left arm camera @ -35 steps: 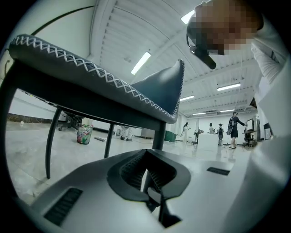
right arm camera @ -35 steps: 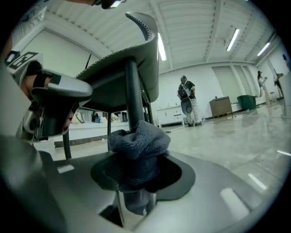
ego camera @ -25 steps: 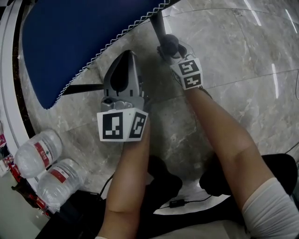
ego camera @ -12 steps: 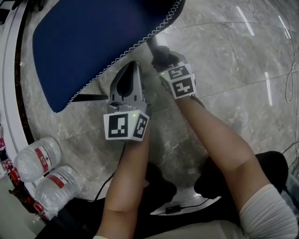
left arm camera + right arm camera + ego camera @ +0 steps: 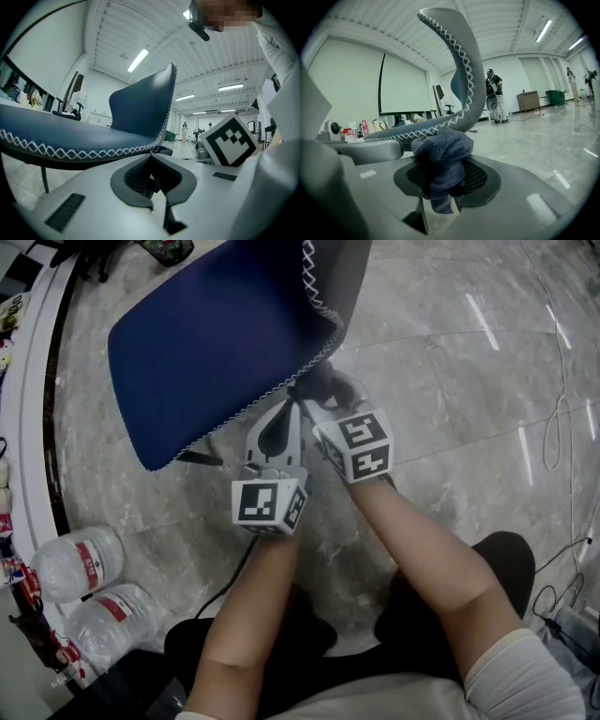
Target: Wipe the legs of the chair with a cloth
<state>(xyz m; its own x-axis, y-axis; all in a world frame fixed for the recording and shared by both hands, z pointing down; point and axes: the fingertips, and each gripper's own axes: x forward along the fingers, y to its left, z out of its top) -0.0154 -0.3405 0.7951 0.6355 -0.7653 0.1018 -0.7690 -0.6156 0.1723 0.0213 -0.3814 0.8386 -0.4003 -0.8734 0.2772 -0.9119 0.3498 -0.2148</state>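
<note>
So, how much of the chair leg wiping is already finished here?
Done: the cloth is picked up; no leg looks wiped. In hand: the right gripper, shut on the cloth, holds it by the edge of the seat; the left gripper is shut and empty. Left: the legs, like the dark leg under the seat.
</note>
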